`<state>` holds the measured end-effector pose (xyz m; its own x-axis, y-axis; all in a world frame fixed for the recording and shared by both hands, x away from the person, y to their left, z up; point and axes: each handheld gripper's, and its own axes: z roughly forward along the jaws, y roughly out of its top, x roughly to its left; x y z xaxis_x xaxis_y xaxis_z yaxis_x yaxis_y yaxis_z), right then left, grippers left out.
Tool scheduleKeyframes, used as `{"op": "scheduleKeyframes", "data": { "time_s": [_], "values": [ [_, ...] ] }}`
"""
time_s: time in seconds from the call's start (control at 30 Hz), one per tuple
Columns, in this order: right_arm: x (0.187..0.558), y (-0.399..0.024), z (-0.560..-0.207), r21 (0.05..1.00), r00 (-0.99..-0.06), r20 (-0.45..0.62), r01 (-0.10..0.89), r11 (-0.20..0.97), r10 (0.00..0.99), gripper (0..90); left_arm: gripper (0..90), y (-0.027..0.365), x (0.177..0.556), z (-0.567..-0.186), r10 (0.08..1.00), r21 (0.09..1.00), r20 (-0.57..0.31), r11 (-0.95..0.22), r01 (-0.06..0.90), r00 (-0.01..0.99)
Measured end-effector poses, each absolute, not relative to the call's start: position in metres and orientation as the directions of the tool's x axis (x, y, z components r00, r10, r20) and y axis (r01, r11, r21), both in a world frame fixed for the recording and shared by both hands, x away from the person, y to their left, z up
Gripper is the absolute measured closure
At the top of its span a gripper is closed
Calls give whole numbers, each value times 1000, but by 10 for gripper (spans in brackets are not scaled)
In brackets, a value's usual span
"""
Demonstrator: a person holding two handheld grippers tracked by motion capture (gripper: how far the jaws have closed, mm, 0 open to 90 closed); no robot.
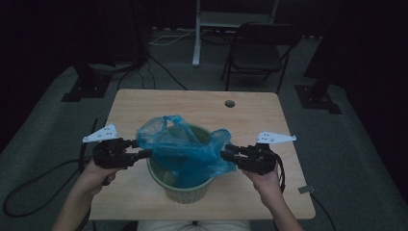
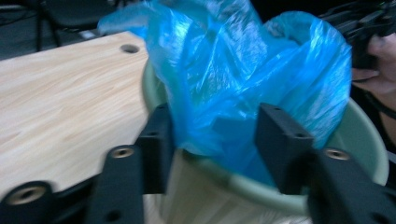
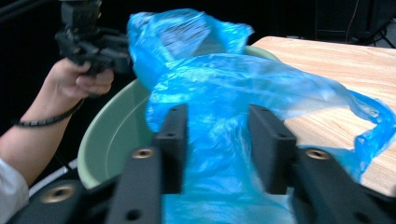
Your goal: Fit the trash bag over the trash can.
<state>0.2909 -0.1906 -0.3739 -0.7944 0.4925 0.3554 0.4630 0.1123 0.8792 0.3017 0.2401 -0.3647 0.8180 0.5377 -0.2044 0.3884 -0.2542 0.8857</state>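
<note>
High view shows a wooden tabletop point(image 1: 144, 103) with a small round hole point(image 1: 229, 103) near its far edge, a folding chair point(image 1: 257, 48) on the floor beyond that edge, and dark cables trailing over the carpet on both sides. A pale green bin point(image 1: 185, 190) stands near the tabletop's near edge, about midway between the left and right edges, and a blue plastic bag point(image 1: 185, 147) sits in its mouth, bunched up and rising above the rim. The crumpled film hangs over much of the bin's opening, so the inside is mostly hidden. The left tongs point(image 1: 146, 153) come in at the bag's left side and the right tongs point(image 1: 224, 154) at its right side, each carried by a hand entering from the near edge. In the left gripper view the left tongs stand partly apart with blue film between the jaws just above the green rim; the film looks loose there, and I cannot tell whether the pads press on it. In the right gripper view the right tongs are likewise partly apart, film lying between the jaws, a clenched hold not discernible either.
</note>
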Motion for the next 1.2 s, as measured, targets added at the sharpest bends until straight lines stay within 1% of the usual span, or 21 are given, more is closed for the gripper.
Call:
{"op": "scheduleKeyframes", "data": {
  "time_s": [0.03,0.07,0.1,0.13,0.2,0.33,0.37,0.4,0.43,0.53,0.6,0.67,0.73,0.8,0.83,0.87,0.9,0.97,1.03,1.1,1.2],
  "values": [
    [289,-191,-373,883,-800,344,454,121,492,755,607,237,303,-363,548,887,-192,-258,383,814],
    [288,-191,-372,886,-803,338,447,123,490,789,653,234,305,-362,548,888,-191,-258,381,814],
    [287,-191,-370,892,-806,324,434,124,495,842,694,230,307,-360,554,888,-186,-259,381,811],
    [285,-192,-369,896,-810,316,425,125,493,875,771,227,308,-359,566,887,-179,-261,381,805],
    [283,-192,-366,903,-815,307,413,121,491,896,880,222,310,-357,583,888,-155,-272,372,798],
    [268,-195,-357,925,-845,289,367,95,449,898,899,223,314,-357,640,884,-138,-266,386,756],
    [260,-195,-354,933,-858,273,346,96,435,898,900,224,315,-357,640,883,-139,-265,387,755],
    [260,-195,-354,933,-858,273,346,96,435,898,900,224,315,-357,640,883,-139,-265,387,755],
    [234,-194,-347,949,-893,251,303,88,373,898,900,228,315,-359,667,882,-134,-257,395,733],
    [208,-184,-350,952,-923,246,287,105,296,898,900,233,313,-362,697,884,-119,-250,396,707],
    [196,-174,-362,940,-930,267,309,146,253,898,900,235,313,-362,701,884,-132,-237,403,701],
    [189,-165,-381,917,-923,300,349,195,241,898,900,238,312,-363,712,886,-126,-232,402,690],
    [189,-158,-404,882,-901,374,419,215,222,898,900,241,313,-364,721,885,-141,-215,413,678],
    [191,-156,-427,844,-870,411,475,247,272,898,900,243,313,-366,726,886,-147,-206,415,672],
    [195,-156,-439,842,-865,414,482,241,283,898,900,245,313,-368,738,885,-147,-199,420,658],
    [199,-158,-449,825,-845,447,516,230,292,898,900,245,313,-368,738,885,-147,-199,420,658],
    [199,-158,-449,825,-845,447,516,230,292,898,900,247,313,-369,730,886,-157,-193,422,665],
    [205,-164,-467,791,-807,493,571,219,325,898,900,248,314,-372,740,882,-163,-186,432,652],
    [210,-168,-478,773,-786,506,596,217,356,897,899,249,315,-375,737,879,-174,-182,440,653],
    [212,-174,-485,737,-748,546,643,209,378,895,899,249,315,-377,738,877,-171,-187,442,652],
    [216,-184,-490,744,-739,536,642,186,407,879,899,248,315,-378,733,879,-174,-185,439,658]
  ]
}}
